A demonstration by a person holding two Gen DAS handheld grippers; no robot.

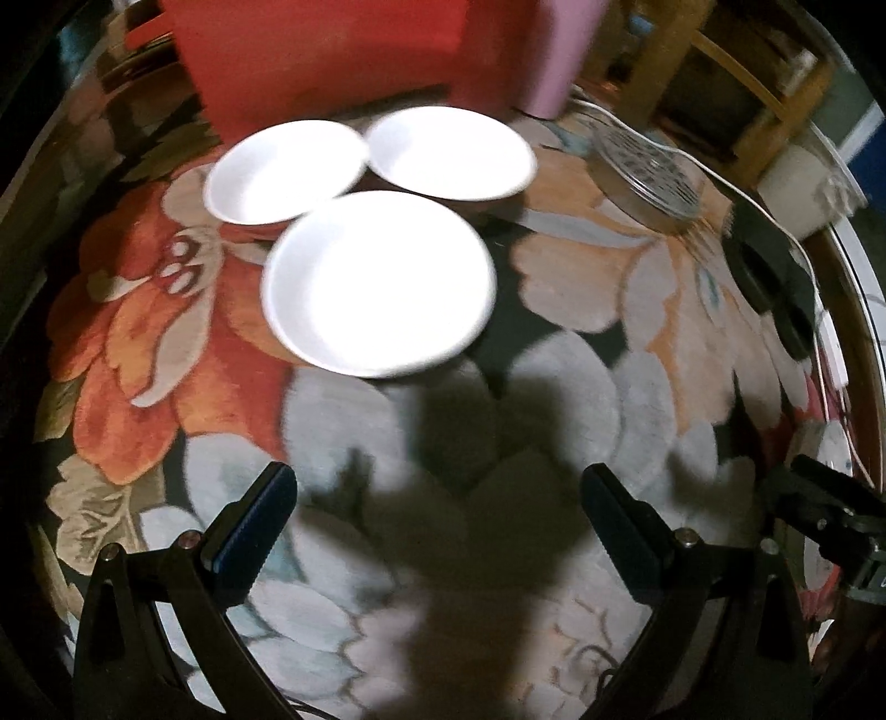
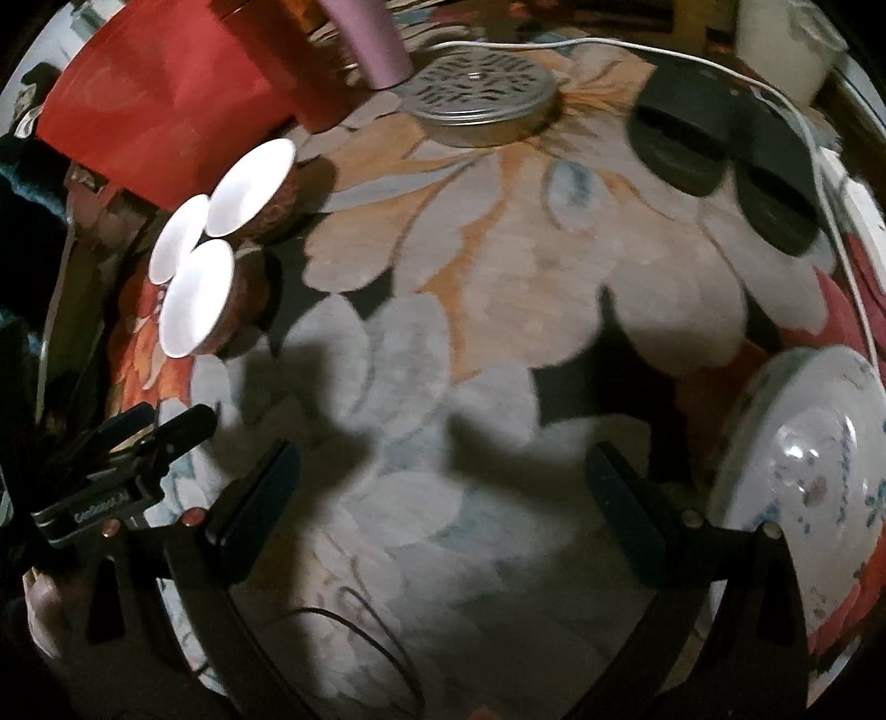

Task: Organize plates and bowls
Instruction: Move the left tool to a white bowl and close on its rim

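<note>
Since both claws are wide open and holding nothing, I'd guess the step in hand is picking up the first bowl. The left claw [image 1: 437, 520] hovers over the floral rug [image 1: 581, 266], facing three white bowls [image 1: 379, 282] clustered just in front of the red box [image 1: 332, 50]. I'd go for the nearest bowl, pinch its rim squarely, then nest it into a neighbour, since they all touch or nearly so. The right claw [image 2: 443, 498] hangs well right of the bowls, with a patterned plate [image 2: 803, 476] just beside its right finger. Right of the bowls sit a perforated metal lid [image 2: 482, 94], black slippers [image 2: 714, 149] and a white cable [image 2: 819, 166] that could snag.
</note>
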